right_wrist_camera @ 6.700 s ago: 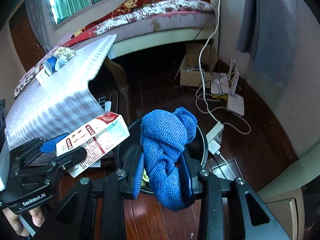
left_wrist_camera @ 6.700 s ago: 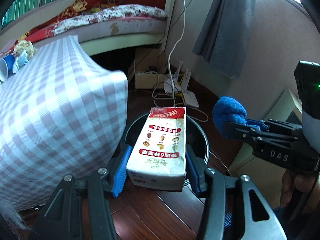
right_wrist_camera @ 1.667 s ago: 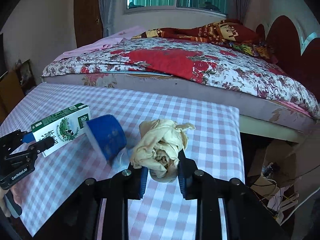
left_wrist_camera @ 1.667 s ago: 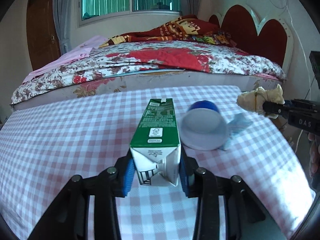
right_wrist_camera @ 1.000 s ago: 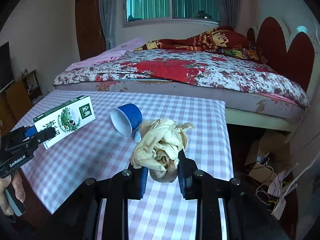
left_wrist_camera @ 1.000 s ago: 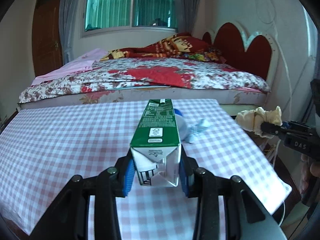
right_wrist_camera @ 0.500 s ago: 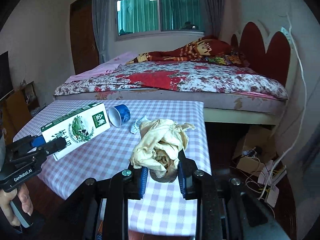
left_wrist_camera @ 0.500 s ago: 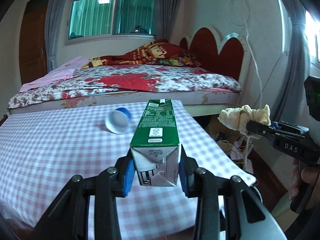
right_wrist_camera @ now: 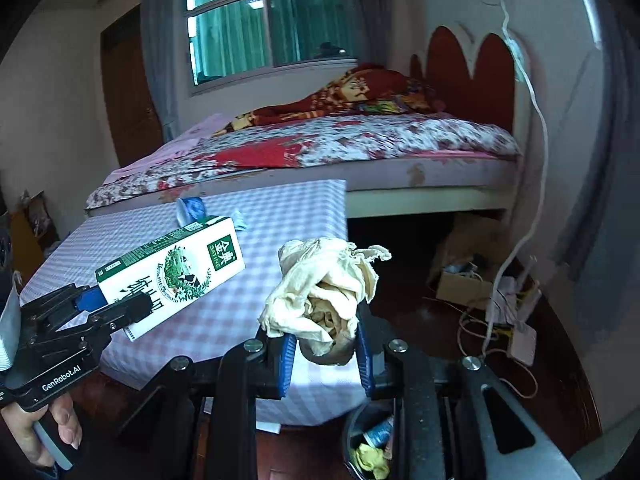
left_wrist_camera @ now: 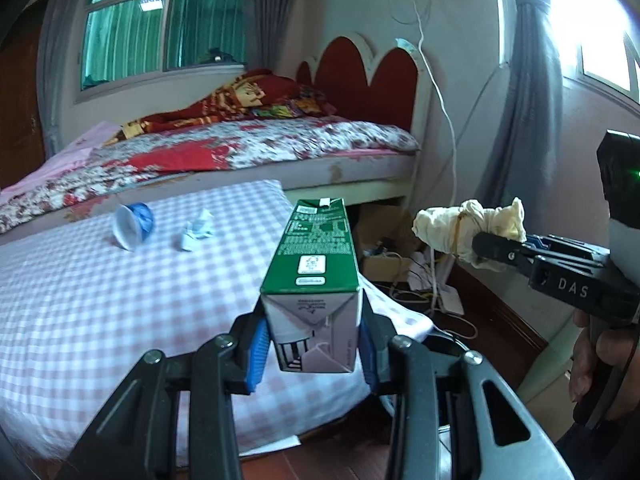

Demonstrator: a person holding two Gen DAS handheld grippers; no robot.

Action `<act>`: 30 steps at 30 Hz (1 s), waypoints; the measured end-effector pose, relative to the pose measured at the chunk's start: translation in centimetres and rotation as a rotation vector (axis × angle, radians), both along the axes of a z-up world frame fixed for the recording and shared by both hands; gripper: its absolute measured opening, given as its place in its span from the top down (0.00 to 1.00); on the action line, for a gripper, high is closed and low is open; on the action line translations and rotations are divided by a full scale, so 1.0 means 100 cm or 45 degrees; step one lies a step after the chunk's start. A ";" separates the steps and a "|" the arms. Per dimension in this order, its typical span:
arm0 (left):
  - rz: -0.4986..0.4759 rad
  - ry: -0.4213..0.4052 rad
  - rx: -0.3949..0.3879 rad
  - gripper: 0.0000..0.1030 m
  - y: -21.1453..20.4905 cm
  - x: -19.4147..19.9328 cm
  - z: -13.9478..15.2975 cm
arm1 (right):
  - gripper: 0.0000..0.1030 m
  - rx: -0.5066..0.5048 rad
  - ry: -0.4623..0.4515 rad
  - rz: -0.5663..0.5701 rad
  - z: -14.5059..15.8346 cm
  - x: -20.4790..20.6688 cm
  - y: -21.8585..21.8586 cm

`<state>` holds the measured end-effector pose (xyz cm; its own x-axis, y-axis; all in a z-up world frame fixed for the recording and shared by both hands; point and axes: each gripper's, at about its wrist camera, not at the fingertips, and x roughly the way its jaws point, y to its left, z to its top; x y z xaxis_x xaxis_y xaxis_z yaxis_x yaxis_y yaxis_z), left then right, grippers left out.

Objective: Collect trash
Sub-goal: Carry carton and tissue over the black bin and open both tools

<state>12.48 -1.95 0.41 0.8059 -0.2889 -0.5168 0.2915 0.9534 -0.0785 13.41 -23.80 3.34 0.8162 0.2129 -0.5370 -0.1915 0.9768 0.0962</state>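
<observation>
Left fingers (left_wrist_camera: 256, 350) clamping green milk carton (left_wrist_camera: 316, 276), right fingers (right_wrist_camera: 288, 360) pinching crumpled cloth wad (right_wrist_camera: 324, 292), both angled slightly downward

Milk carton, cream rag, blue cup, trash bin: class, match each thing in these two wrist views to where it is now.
Things:
1. milk carton
2. cream rag
3. blue cup
4. trash bin

Places:
A. on its side on the checked tablecloth
B. on the floor below the grippers
C. in the left hand-held gripper
D. in the right hand-held gripper

Pairs: 1-C, 2-D, 3-A, 4-B
</observation>
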 end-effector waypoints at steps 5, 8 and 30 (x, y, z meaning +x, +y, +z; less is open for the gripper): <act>-0.050 0.031 -0.003 0.63 -0.019 -0.005 -0.010 | 0.74 -0.001 0.015 -0.054 -0.010 -0.015 -0.022; -0.096 0.049 0.012 0.63 -0.034 -0.011 -0.017 | 0.74 0.000 0.030 -0.085 -0.018 -0.022 -0.036; -0.339 0.193 0.077 0.63 -0.130 -0.050 -0.068 | 0.74 0.028 0.216 -0.236 -0.089 -0.064 -0.121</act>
